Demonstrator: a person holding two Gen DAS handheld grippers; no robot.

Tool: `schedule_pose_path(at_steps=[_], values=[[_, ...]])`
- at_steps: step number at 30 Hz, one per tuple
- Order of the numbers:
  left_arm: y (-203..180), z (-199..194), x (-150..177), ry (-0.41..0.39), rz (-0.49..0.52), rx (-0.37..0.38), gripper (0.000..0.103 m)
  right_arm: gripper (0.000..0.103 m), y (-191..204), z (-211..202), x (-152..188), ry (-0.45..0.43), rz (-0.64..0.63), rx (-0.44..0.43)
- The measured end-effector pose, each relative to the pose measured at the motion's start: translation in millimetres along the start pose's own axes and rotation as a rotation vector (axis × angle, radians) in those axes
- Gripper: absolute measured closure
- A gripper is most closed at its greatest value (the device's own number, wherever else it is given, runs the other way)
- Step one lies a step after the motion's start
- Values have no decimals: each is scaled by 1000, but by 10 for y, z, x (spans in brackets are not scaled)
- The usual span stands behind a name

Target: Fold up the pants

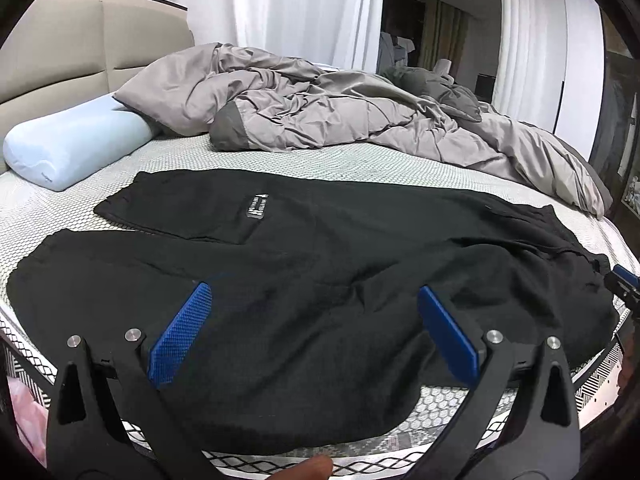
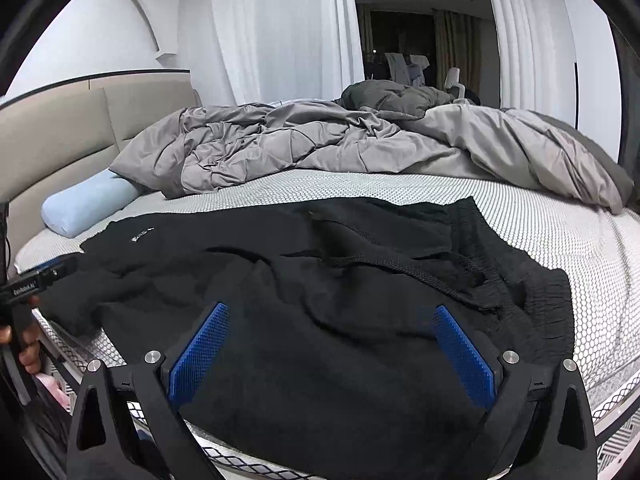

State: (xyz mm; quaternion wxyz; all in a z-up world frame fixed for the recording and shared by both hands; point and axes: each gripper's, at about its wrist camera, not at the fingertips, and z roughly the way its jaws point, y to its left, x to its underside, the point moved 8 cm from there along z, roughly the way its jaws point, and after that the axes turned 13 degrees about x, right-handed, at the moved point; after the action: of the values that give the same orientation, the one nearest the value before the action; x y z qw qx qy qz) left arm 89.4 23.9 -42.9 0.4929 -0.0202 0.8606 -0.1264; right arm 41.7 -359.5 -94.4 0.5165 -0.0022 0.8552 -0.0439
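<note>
Two fisheye views, each from a camera mounted on handheld tongs, look low across the bed (image 1: 280, 160) from its near edge toward the far white curtains (image 1: 304, 8).

The left wrist view sits close above the near edge, facing along its open left tongs (image 1: 316, 312), with the black pants (image 1: 320, 260) directly beneath and the blue pillow (image 1: 76, 144) left of the pants, by the headboard.

The right wrist view sits further right along the same edge, facing the same way along its open right tongs (image 2: 332, 340), close over the pants (image 2: 320, 280) waistband.

Both views share the pants, pillow (image 2: 88, 208), grey duvet (image 1: 320, 120) beyond the pants, and curtains.
</note>
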Motion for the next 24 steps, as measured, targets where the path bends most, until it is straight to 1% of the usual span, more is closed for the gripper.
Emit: schedule_pose_path(at_steps=[3,7,9,13,15,16,18,20,23,24], values=[[61,-2,5,14,2,-16,0,0,2,9,-8,7,-8,-8],[172,-43,-82,26,-35,12,1,0,10,-7,-61,3,-30,-21],[260,-86,-184,23,-41,12,0,0,-33,-34,-120,0,-35,-19],[495,-226,-447,12,10,-21,1,0,-231,-59,-288,1,-26,-23],[691,-273,-575,19,31,-49,0,0,-359,-8,-352,24,-32,0],[792,-292,-644,24,25,-57,1,0,-420,29,-376,38,-39,14],[1020,-292,-760,42,-8,-43,1,0,-534,108,-404,73,-49,26],[1268,-246,-880,68,-40,-39,0,0,-625,199,-435,109,-51,20],[1715,-130,-1080,89,-56,-101,1,0,-754,407,-507,170,-48,-3],[1826,-74,-1131,102,-53,-101,1,0,-815,494,-555,184,-41,-1]])
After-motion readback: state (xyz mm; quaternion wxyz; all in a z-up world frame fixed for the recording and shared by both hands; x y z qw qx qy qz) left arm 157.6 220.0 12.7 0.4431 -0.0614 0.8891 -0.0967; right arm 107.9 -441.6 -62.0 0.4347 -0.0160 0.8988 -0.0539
